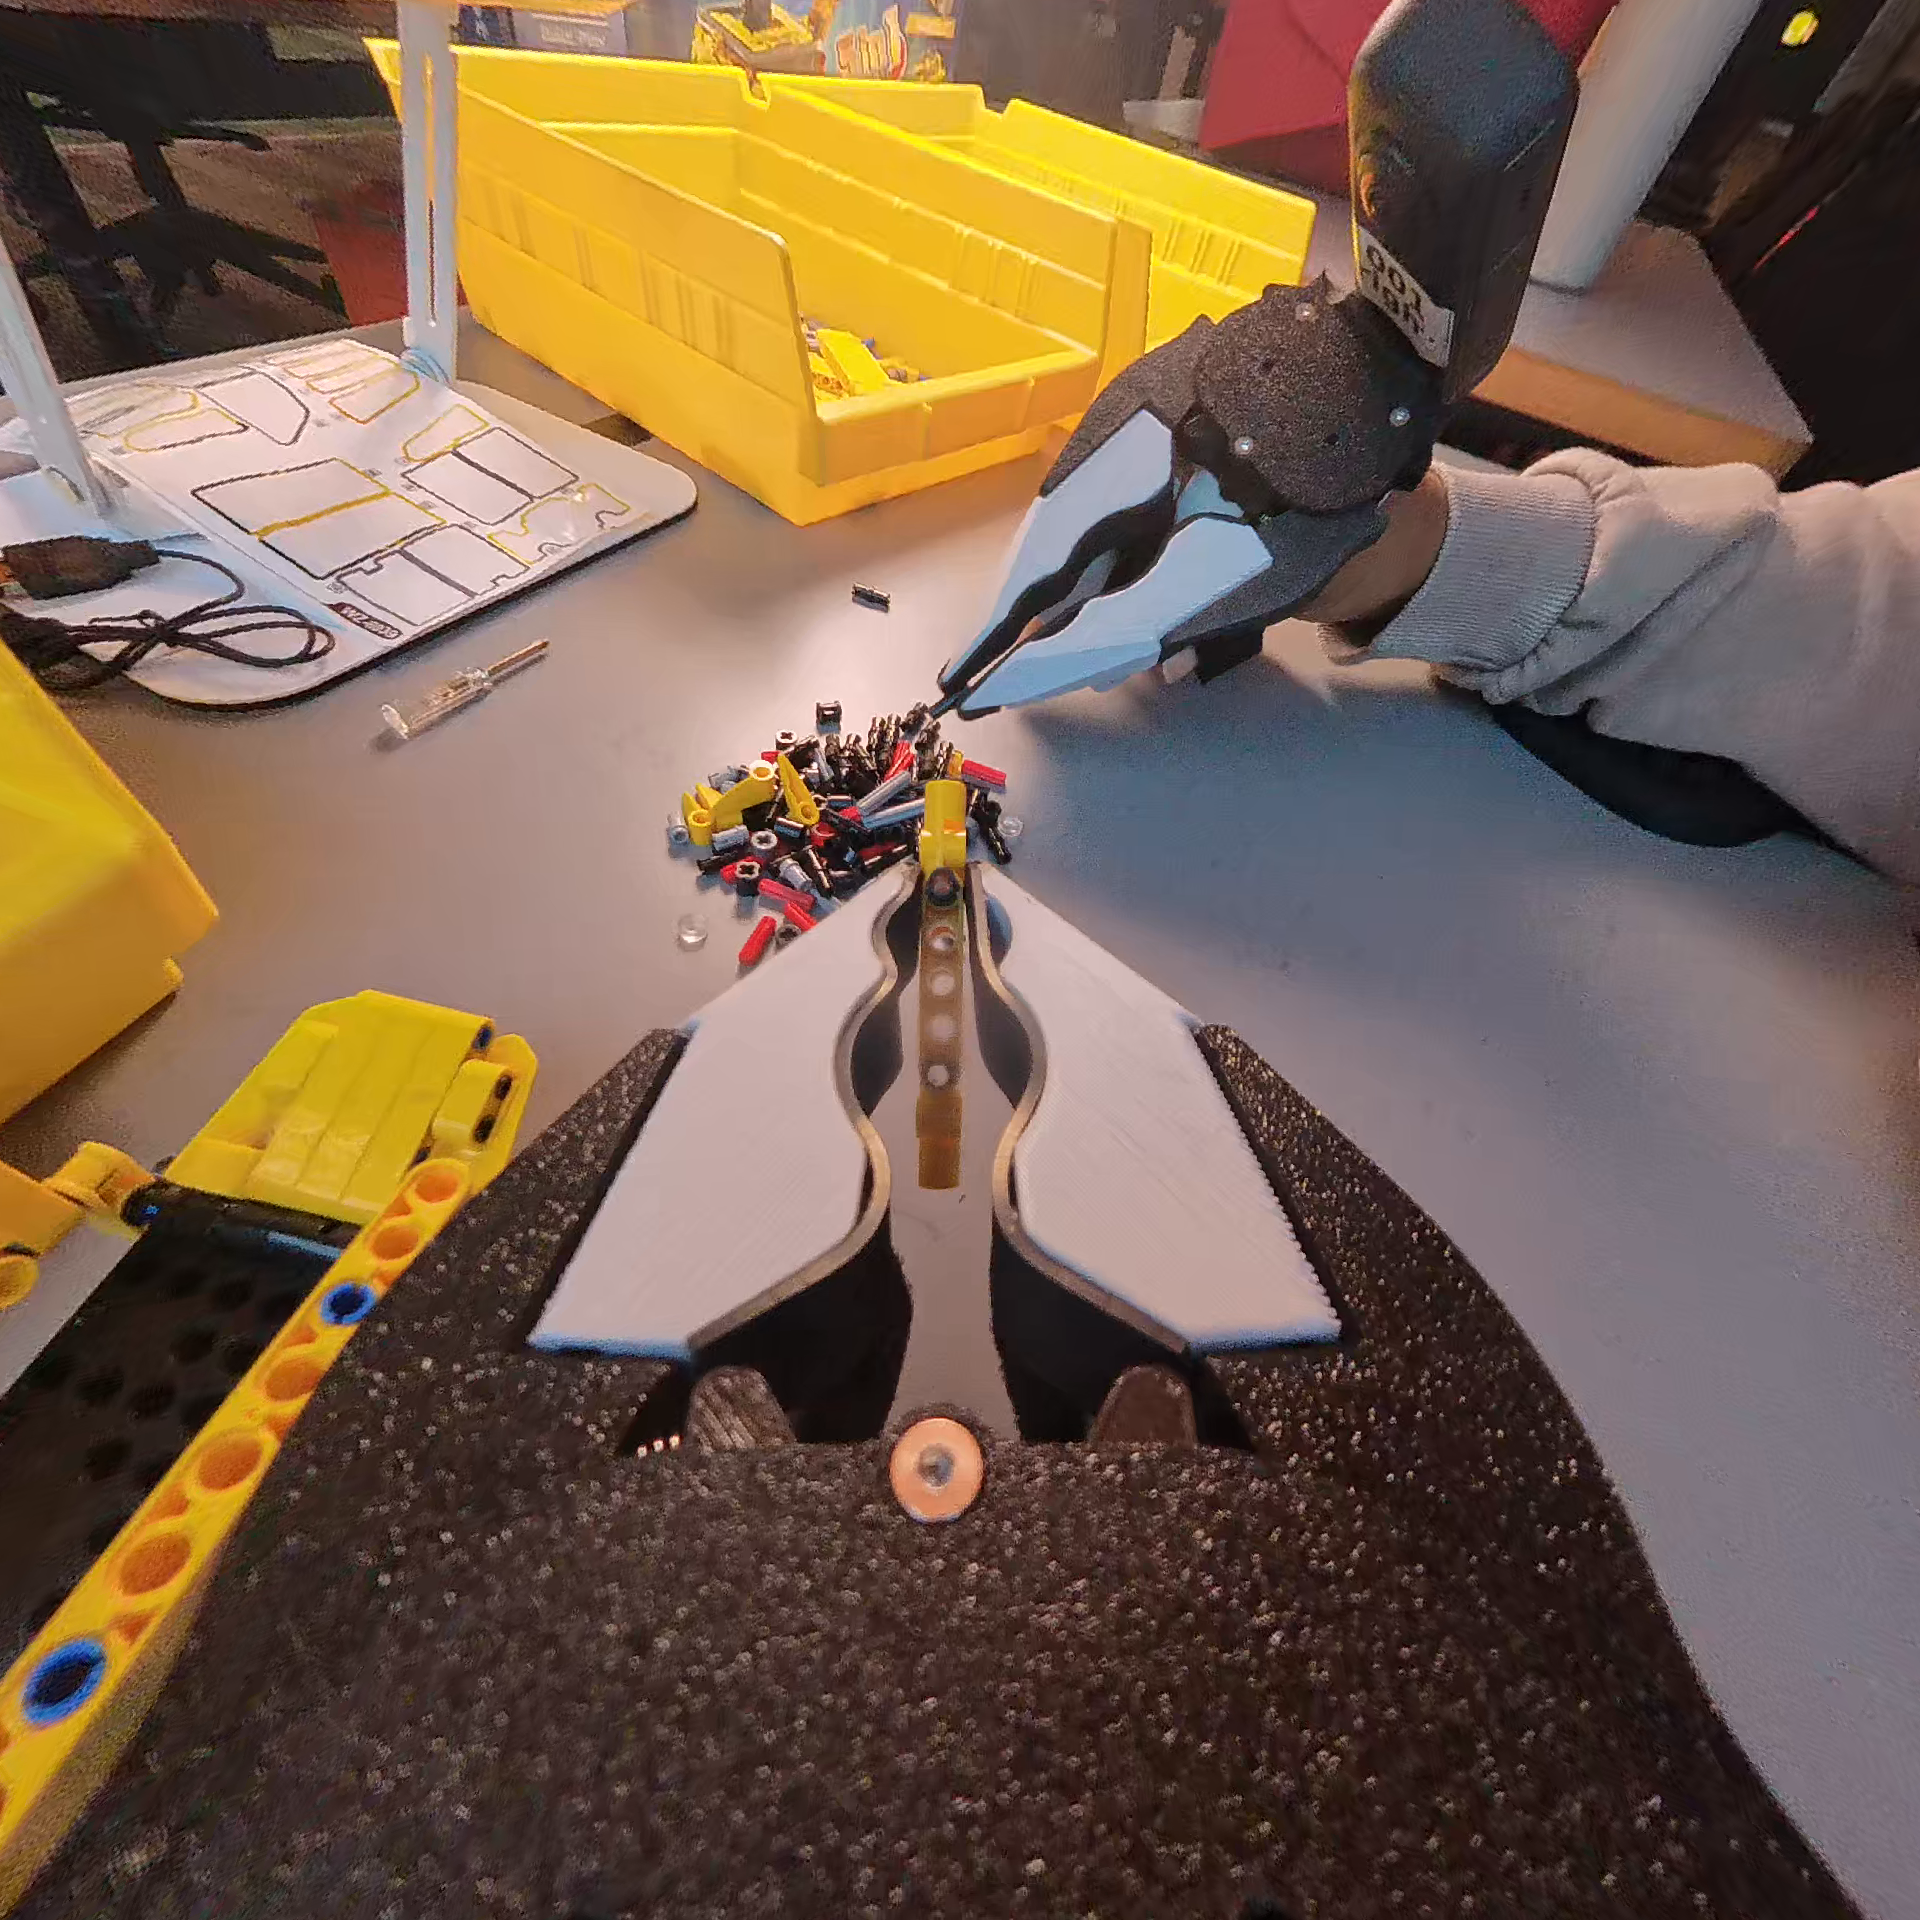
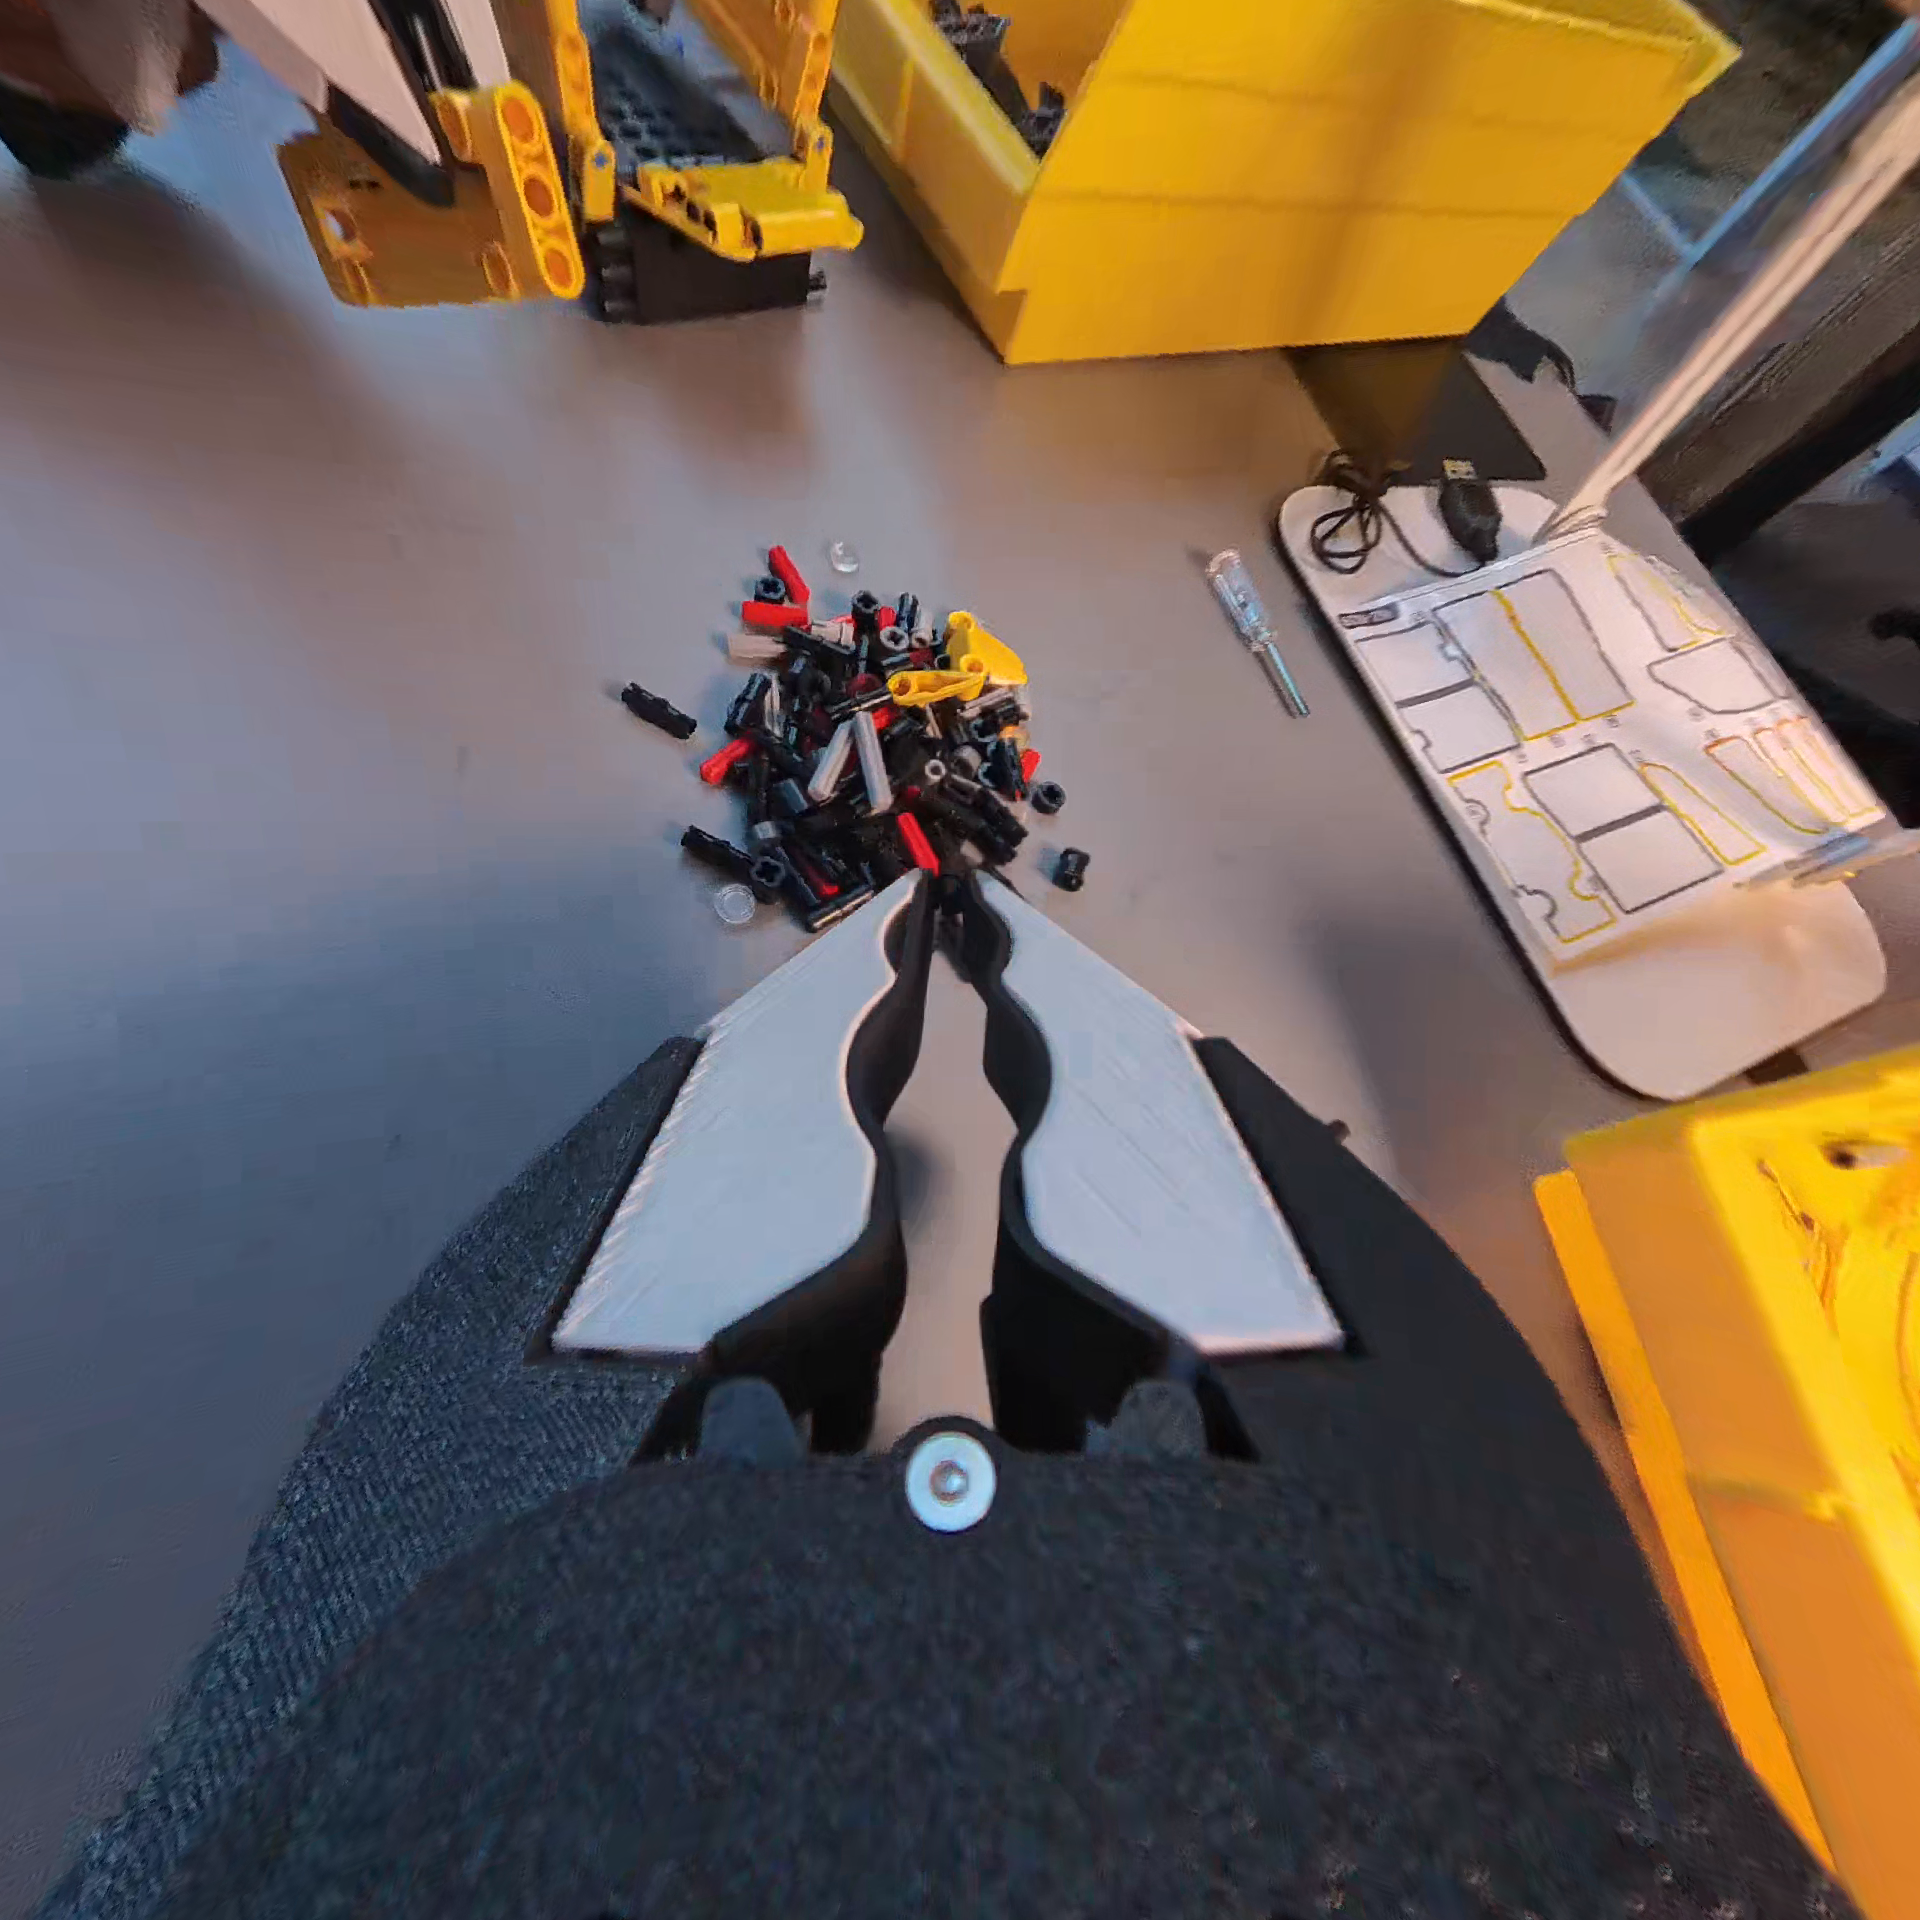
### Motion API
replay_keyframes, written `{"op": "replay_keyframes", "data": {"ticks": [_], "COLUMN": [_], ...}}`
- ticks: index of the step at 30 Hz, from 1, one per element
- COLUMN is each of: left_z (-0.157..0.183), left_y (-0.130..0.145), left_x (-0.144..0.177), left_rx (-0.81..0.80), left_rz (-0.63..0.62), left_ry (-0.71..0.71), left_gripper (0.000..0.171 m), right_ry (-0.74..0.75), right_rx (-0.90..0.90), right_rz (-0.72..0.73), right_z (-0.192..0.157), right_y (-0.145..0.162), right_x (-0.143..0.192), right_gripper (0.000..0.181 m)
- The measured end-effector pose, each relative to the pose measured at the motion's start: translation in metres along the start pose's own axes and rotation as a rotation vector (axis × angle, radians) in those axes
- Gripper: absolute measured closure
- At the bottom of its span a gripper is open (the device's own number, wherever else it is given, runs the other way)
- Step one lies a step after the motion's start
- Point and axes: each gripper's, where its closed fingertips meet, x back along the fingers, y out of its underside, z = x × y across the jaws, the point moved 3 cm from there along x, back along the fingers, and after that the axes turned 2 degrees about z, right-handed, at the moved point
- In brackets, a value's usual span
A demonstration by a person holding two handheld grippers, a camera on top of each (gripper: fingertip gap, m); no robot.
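A pile of small black, red, grey and yellow pins and connectors (image 1: 831,821) lies on the grey table (image 1: 1351,1039). My left gripper (image 1: 943,883) is shut on a long yellow beam with holes (image 1: 940,997), whose far end sticks out over the pile's near edge. My right gripper (image 2: 943,888) has its tips at the pile (image 2: 873,727), pinched on a small black pin (image 2: 943,902). It also shows in the left wrist view (image 1: 951,704) at the pile's far side, held by a hand in a grey sleeve (image 1: 1662,623).
A partly built yellow and black model (image 1: 353,1122) lies left of my left gripper and shows in the right wrist view (image 2: 582,208). Yellow bins (image 1: 831,270) stand behind. Another bin (image 1: 73,883) is at left. A sticker sheet (image 1: 343,488), cable (image 1: 156,623) and clear-handled tool (image 1: 462,686) lie nearby. The gap from one gripper's tips to the other's is roughly 12 cm.
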Motion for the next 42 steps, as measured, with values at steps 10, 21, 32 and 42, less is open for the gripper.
{"op": "replay_keyframes", "data": {"ticks": [10,21,32,42], "left_z": [0.020,0.061,0.071,0.067], "left_y": [0.006,0.022,-0.031,-0.037], "left_x": [-0.011,-0.032,-0.004,0.007], "left_rx": [-0.116,-0.435,-0.187,-0.102], "left_rz": [-0.066,-0.196,0.187,0.180], "left_ry": [0.037,0.085,0.246,0.292], "left_gripper": [0.165,0.165,0.138,0.165], "right_ry": [-0.063,-0.372,-0.514,-0.482], "right_rx": [0.030,0.065,-0.337,-0.271], "right_rz": [0.090,0.233,0.697,0.570], "right_z": [-0.016,-0.091,-0.060,-0.075], "right_y": [-0.012,-0.057,-0.107,-0.098], "right_x": [0.005,0.016,0.068,0.050], "right_gripper": [0.153,0.165,0.175,0.165]}}
